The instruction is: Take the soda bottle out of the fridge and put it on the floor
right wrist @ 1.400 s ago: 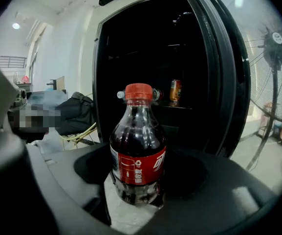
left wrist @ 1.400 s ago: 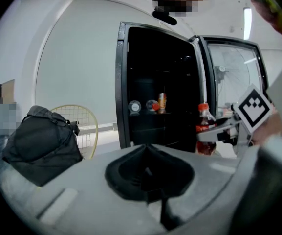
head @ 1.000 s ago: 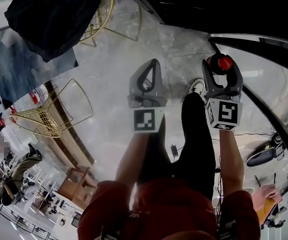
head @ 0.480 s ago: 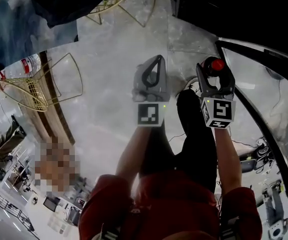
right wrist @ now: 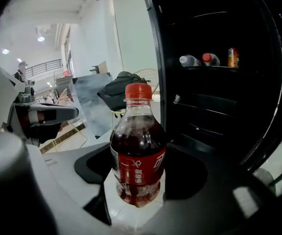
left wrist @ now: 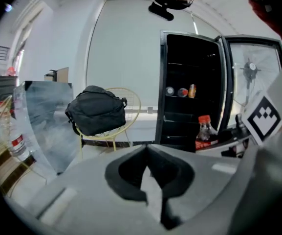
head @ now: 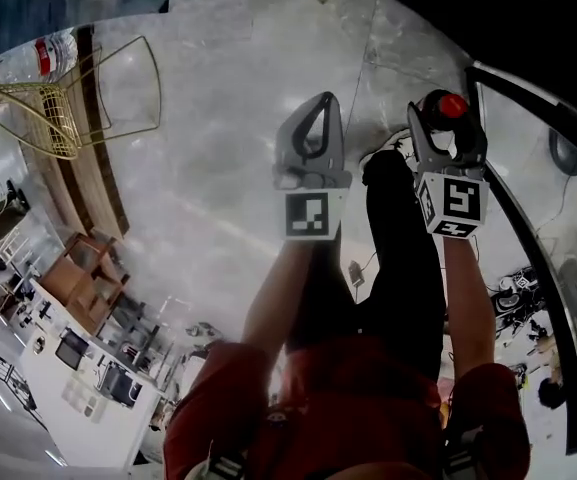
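The soda bottle (right wrist: 138, 148), dark cola with a red cap and red label, stands upright between the jaws of my right gripper (right wrist: 141, 176), which is shut on its body. In the head view its red cap (head: 452, 106) shows at the tip of the right gripper (head: 446, 120), over the pale marble floor (head: 218, 168) beside the person's black trouser leg. My left gripper (head: 320, 103) is level with it on the left, jaws shut and empty; its tips (left wrist: 147, 150) meet. The bottle (left wrist: 204, 133) also shows from the left gripper view, in front of the open black fridge (left wrist: 189, 92).
The fridge (right wrist: 219, 97) stands open on the right with two bottles and a can (right wrist: 233, 58) on a shelf; its glass door (head: 528, 238) curves past my right gripper. A gold wire chair (head: 58, 108) stands at the left; another chair carries a black bag (left wrist: 97, 112).
Both grippers have moved together across the floor and sunk a little, the bottle still in the right one. The chair with the black bag has slid out of the head view's top.
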Demonstrator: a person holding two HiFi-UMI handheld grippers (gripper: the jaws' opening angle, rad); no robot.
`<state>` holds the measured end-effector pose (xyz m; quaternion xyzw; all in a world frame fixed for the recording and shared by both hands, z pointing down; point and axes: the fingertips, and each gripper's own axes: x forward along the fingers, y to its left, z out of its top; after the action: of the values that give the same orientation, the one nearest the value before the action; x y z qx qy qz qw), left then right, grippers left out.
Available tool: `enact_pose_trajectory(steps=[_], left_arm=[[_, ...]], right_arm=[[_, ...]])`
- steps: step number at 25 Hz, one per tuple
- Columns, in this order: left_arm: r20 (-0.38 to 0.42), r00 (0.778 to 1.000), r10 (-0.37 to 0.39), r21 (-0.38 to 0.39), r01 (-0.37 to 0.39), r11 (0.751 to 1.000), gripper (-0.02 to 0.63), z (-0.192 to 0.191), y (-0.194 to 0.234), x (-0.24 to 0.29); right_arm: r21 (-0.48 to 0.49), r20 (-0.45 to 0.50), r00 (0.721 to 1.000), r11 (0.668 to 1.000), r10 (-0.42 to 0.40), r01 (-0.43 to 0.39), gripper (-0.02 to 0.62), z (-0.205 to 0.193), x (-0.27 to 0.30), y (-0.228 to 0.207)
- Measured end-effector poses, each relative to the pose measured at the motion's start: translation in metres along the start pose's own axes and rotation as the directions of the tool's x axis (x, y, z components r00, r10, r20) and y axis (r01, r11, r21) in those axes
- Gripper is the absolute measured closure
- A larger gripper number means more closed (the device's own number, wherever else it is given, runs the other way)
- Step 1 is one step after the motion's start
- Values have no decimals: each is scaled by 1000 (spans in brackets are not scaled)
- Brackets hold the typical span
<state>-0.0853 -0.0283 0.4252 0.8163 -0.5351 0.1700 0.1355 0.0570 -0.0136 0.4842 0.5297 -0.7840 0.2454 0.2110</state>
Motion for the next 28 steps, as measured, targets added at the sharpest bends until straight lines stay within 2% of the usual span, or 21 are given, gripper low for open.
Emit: enact_pose_trajectory(steps=[7, 13, 18, 28], left_arm=[[-31, 999, -22, -33, 21, 999, 606, -59, 47, -19], [-51, 996, -68, -14, 68, 998, 606, -104, 77, -14], [-64, 991, -116, 3, 116, 993, 606, -146, 86, 7], [-54, 995, -78, 20, 79, 997, 606, -233, 115, 58]], right_arm=[[8, -16, 1000, 1000, -2, 2, 291, -38, 38, 60], [13, -31, 999, 1000, -21, 22, 291, -70, 72, 89], [-2, -33, 999, 1000, -23, 23, 291, -96, 106, 95], [-31, -46, 999, 999, -15, 14, 291, -177, 174, 70]])
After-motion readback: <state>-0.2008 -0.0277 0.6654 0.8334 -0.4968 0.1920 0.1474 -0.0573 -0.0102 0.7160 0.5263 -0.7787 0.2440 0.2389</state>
